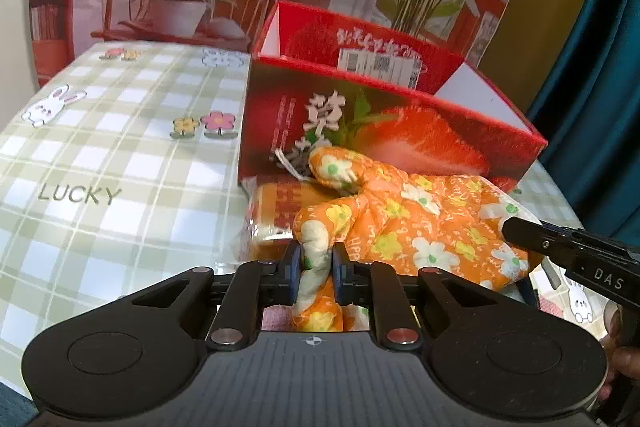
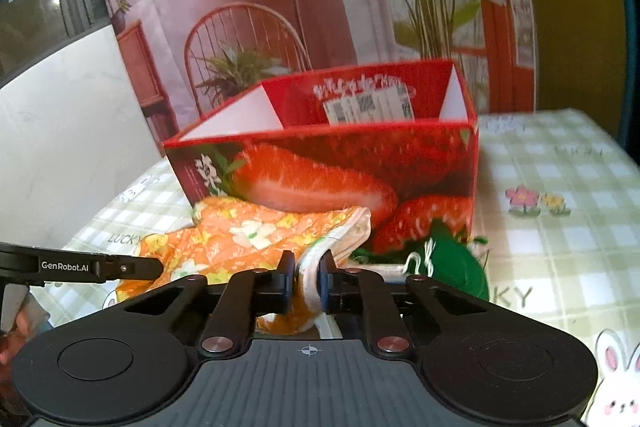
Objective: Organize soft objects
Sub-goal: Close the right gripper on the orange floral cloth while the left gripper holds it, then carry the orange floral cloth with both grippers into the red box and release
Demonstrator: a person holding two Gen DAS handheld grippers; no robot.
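Checked tablecloth fills my view. Nearest, my left gripper clamps the orange floral mitt by its thumb; my right gripper pinches its white-trimmed cuff. I see the mitt lying flat just before the strawberry box, lengthwise along its front wall. I can't see inside the box.

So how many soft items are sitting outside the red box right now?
3: the orange floral mitt, held by both tongs before the red box; a wrapped orange pack under it; a green pouch beside it. More may be hidden inside the box.
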